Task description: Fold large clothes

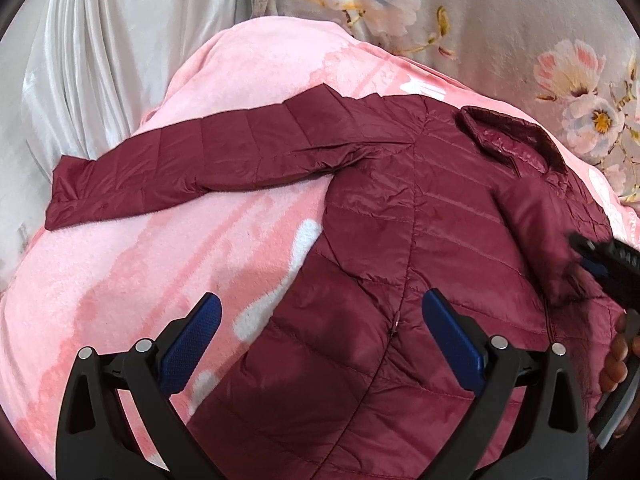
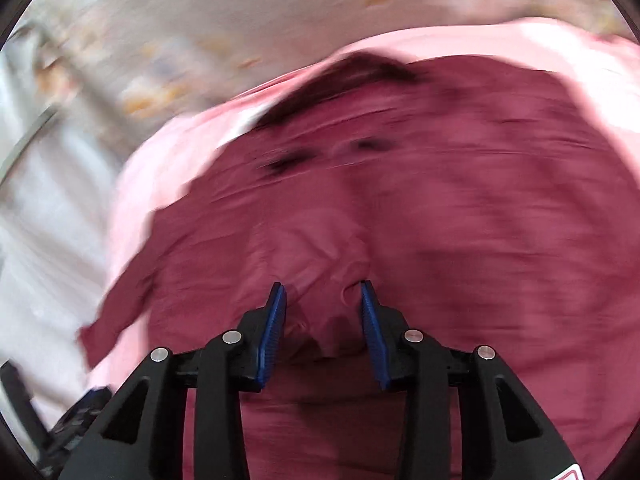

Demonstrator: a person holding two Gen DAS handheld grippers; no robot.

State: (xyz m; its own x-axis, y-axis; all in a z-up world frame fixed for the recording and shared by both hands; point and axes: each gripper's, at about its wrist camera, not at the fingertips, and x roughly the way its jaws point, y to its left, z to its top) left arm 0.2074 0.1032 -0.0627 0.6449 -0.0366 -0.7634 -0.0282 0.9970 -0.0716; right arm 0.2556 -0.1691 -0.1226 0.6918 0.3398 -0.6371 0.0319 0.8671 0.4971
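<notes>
A maroon quilted jacket (image 1: pixel 400 240) lies spread on a pink blanket (image 1: pixel 160 264), one sleeve (image 1: pixel 180 160) stretched out to the left, collar (image 1: pixel 516 140) at the far right. My left gripper (image 1: pixel 320 320) is open and empty above the jacket's lower body. My right gripper (image 2: pixel 323 300) is partly closed around the bunched end of the other sleeve (image 2: pixel 320 264), which lies folded over the jacket's body; the right wrist view is blurred. The right gripper also shows at the right edge of the left wrist view (image 1: pixel 588 256), at the sleeve's cuff.
The pink blanket covers a bed with a grey floral sheet (image 1: pixel 500 12) behind it. A pale grey curtain (image 1: pixel 100 48) hangs at the left. The left gripper's body shows at the bottom left of the right wrist view (image 2: pixel 76 412).
</notes>
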